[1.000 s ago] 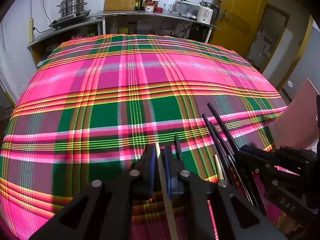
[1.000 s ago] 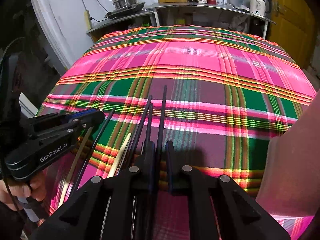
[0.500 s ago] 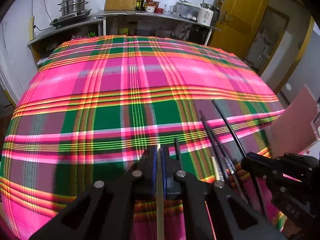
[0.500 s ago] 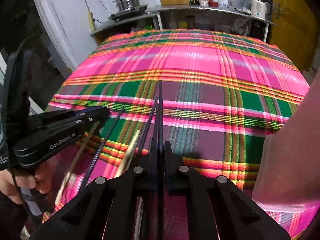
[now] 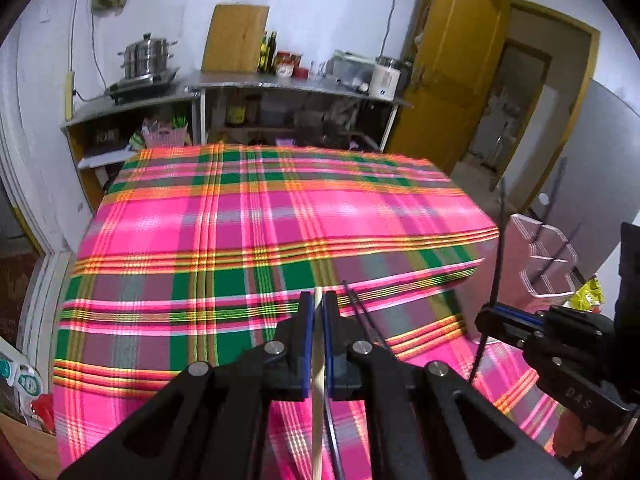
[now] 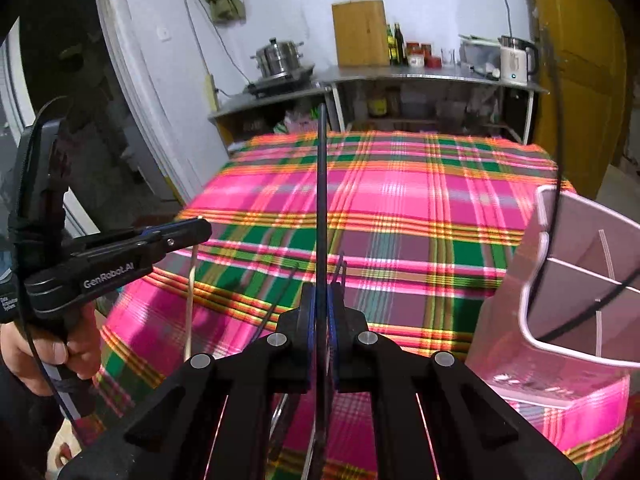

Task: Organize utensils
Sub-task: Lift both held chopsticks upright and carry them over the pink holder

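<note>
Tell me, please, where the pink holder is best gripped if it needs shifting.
Grip the pink holder by its thin upright wall at the rim, coming down from above with one finger inside a compartment and one outside. Its body looks too wide for the jaws, and the open top leaves the rim reachable.

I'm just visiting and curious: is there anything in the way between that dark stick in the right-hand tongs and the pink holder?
Nothing visible blocks it. The right tongs grip the black chopstick upright, and the pink holder stands off to their right with its top open. Only plaid tablecloth lies between. A thin black cable hangs across the holder.
</note>
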Action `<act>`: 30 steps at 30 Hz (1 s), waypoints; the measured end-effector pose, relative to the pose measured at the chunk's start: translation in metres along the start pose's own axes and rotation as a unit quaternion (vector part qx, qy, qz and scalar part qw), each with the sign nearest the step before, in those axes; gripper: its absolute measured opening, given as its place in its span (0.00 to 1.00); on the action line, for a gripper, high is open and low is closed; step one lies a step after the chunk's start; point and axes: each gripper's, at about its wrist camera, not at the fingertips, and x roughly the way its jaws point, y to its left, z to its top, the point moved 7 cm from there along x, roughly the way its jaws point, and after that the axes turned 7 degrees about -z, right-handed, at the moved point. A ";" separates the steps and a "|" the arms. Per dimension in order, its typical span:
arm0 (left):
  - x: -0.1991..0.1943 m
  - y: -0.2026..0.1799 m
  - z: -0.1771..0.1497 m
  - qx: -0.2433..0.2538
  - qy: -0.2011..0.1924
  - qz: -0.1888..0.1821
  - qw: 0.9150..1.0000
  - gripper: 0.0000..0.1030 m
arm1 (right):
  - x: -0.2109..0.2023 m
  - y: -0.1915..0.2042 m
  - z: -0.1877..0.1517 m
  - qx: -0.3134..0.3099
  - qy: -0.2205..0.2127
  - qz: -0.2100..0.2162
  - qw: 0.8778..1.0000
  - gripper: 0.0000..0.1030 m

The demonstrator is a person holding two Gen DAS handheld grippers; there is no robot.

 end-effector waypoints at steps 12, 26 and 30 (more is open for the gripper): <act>-0.049 -0.039 0.011 0.017 -0.032 -0.022 0.999 0.05 | -0.052 -0.014 0.002 0.025 -0.039 -0.002 0.999 0.05; -0.058 -0.105 0.021 0.033 -0.034 -0.078 0.996 0.05 | -0.096 -0.046 -0.011 0.067 -0.064 -0.009 0.996 0.05; -0.051 -0.132 0.024 0.041 -0.028 -0.103 0.993 0.05 | -0.108 -0.061 -0.013 0.080 -0.071 -0.019 0.994 0.05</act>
